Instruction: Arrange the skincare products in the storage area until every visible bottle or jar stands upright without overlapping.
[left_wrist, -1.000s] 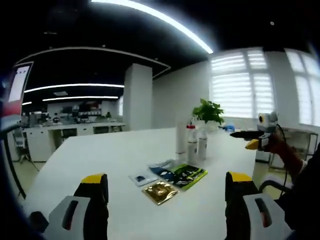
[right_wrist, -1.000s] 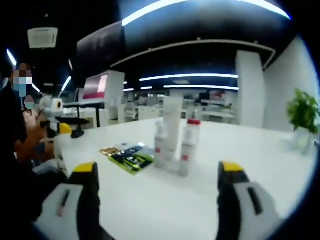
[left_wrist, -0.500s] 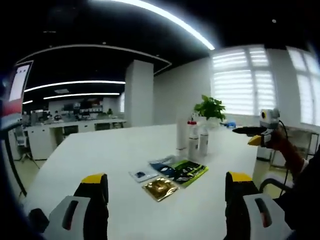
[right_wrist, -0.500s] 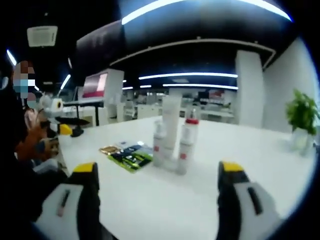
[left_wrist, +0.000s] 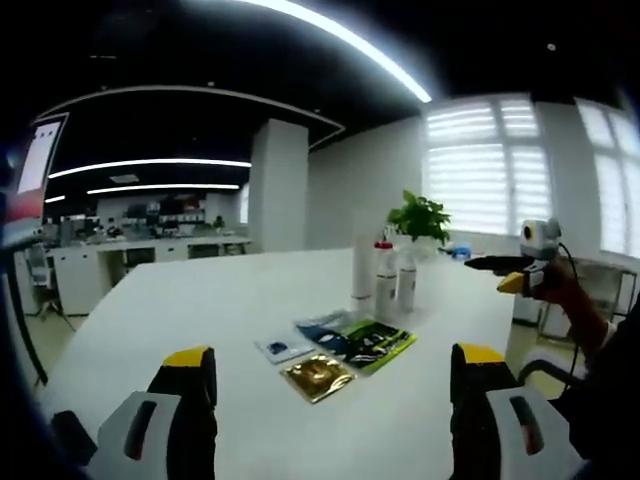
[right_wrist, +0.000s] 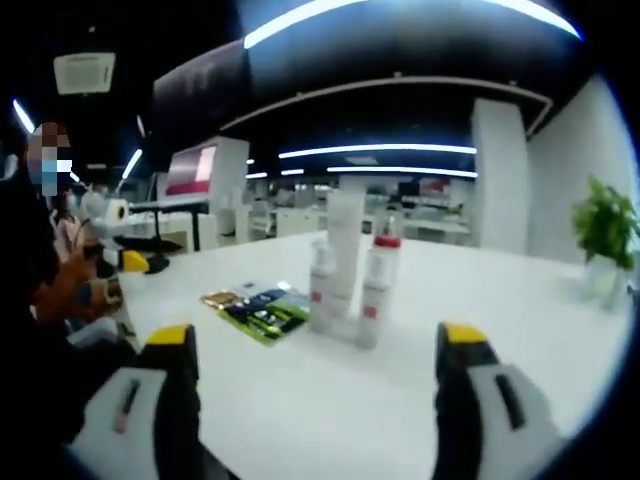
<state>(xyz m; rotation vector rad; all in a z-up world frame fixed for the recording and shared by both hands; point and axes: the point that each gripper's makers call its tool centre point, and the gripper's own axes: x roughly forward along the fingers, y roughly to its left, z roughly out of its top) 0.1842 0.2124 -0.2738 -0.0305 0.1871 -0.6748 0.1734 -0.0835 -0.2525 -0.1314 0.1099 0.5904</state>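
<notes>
my left gripper (left_wrist: 325, 380) has its fingers spread wide with nothing between them, held above the near edge of the white bench (left_wrist: 200, 300). my right gripper (right_wrist: 315, 375) is the same: jaws wide apart, empty, hovering over its own side of the bench. in the left gripper view i can see the right gripper off at the right, out past the bench edge and well apart from the products.

just ahead of my left fingers lie the flat sachets (left_wrist: 340, 350): a gold one nearest, a green one and a small pale one beside it, fanned out toward the middle of the bench. behind them, nearer the far edge, stands the cluster of skincare bottles (left_wrist: 385, 280): a tall white tube, a red-capped bottle and a shorter pale one, all upright and close together. from the right gripper view the same bottles (right_wrist: 350, 285) sit mid-bench with the sachets to their left. a potted plant (left_wrist: 420, 220) stands behind.

over the last second little has changed: the things lie where they were, and only my hands have drifted slightly, the right one edging a touch outward. i judge that no grasp has begun; the bottles already stand, so what is left is likely spacing them, though i cannot tell whether they touch.
</notes>
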